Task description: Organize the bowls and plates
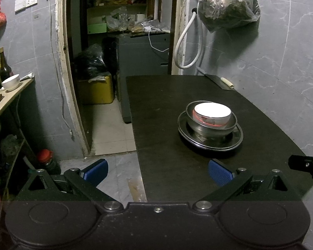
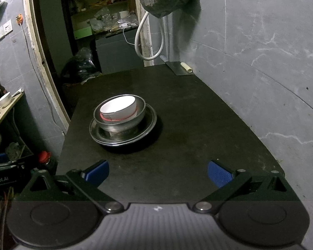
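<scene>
Both hand-held tools are hovering at the near edge of the dark table (image 2: 198,108), the left gripper (image 1: 158,171) and right gripper (image 2: 158,171) each spread wide and holding nothing. Well ahead, a white bowl (image 2: 120,109) is sitting inside a steel bowl (image 2: 123,124) on stacked steel plates (image 2: 135,137). Stacking looks finished; any next move is calling for a long reach forward.

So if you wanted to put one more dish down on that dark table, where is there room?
Bare table lies between the stacked dishes and the wall, and in front toward both grippers. The far corner holds a cleaver.
</scene>
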`<action>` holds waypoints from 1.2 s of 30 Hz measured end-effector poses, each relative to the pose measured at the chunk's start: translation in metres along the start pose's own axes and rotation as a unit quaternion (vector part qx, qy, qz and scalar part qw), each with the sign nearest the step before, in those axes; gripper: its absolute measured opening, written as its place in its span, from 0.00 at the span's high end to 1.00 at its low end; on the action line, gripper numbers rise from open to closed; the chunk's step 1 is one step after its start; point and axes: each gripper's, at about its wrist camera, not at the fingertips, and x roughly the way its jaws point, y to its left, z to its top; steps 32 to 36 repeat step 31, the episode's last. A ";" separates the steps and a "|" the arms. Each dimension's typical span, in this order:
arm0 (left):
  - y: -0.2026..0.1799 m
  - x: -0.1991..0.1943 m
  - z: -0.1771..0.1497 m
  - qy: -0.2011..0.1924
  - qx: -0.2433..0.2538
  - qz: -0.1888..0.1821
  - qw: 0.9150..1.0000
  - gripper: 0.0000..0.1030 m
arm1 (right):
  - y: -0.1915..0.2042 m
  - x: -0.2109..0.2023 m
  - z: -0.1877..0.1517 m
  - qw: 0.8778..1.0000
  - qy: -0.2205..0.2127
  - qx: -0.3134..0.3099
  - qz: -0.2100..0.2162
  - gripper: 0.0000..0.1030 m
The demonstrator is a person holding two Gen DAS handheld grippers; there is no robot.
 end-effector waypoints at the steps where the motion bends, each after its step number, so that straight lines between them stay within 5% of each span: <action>1: -0.001 0.000 0.000 -0.001 0.000 -0.001 1.000 0.01 | 0.000 0.000 0.000 1.000 0.000 0.000 0.000 0.00; 36: 0.005 0.010 0.000 0.027 0.011 -0.010 1.000 0.01 | 0.000 0.006 0.001 1.000 0.008 0.007 -0.012 0.00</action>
